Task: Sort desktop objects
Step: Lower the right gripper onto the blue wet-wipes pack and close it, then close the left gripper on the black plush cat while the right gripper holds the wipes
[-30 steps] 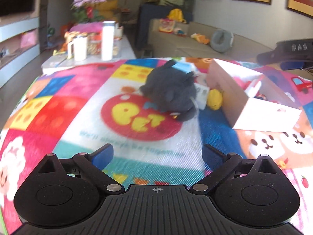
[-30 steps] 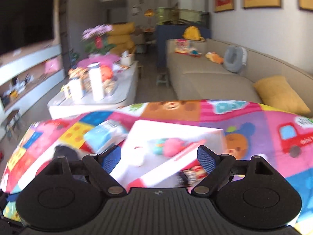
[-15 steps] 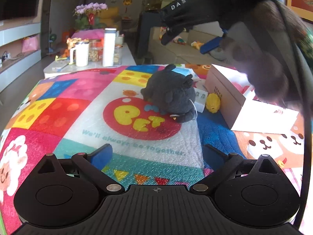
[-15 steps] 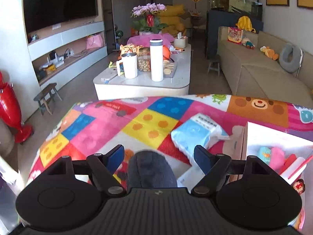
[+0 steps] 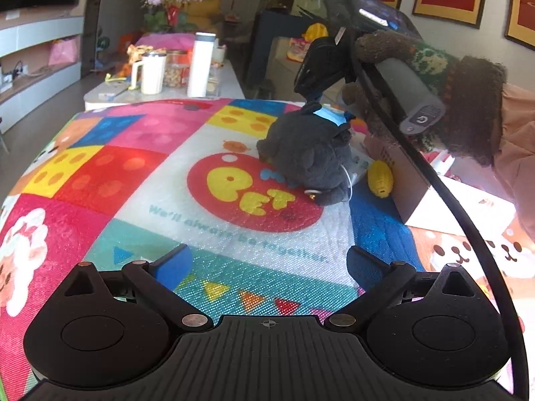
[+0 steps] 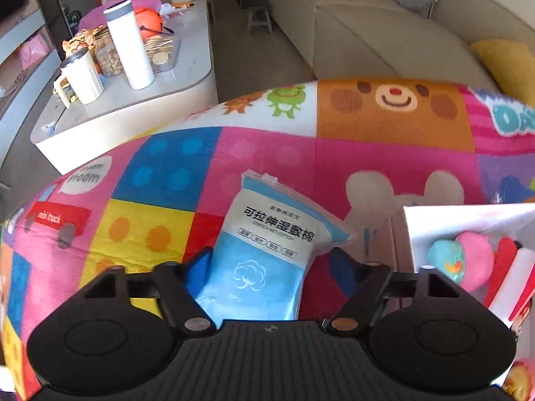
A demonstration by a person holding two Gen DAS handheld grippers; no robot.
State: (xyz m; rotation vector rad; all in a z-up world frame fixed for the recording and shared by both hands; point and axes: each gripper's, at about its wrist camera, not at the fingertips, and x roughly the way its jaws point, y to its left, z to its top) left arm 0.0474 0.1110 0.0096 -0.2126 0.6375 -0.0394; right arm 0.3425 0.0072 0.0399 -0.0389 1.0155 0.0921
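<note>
Bright cartoon mat (image 5: 100, 173) covers the desk, with a living room, sofa and coffee table behind it. At the mat's right side stands an open white box (image 6: 468, 220) that already holds soft toys. A dark plush (image 5: 307, 153) lies on the red "PET" circle, a yellow toy (image 5: 379, 177) just beside it, next to the box.

A second ago the right gripper (image 6: 271, 267) looked over the box; since then it has swung across to the far side of the plush and tipped down over a blue-and-white wipes pack (image 6: 267, 244), which lies flat on the mat just left of the box. So the pack looks like the next thing to be sorted, probably into the box.

Its jaws have just been closing, and the pack's near end lies between them. The left pad (image 6: 197, 270) touches the pack's edge; the right one seems to stand a little off it, so I judge the grip not yet made. The pack is soft and crinkly and will likely squash as it is pinched.

The left gripper (image 5: 264, 264) hovers low over the mat's near part, jaws wide apart, nothing between them.
</note>
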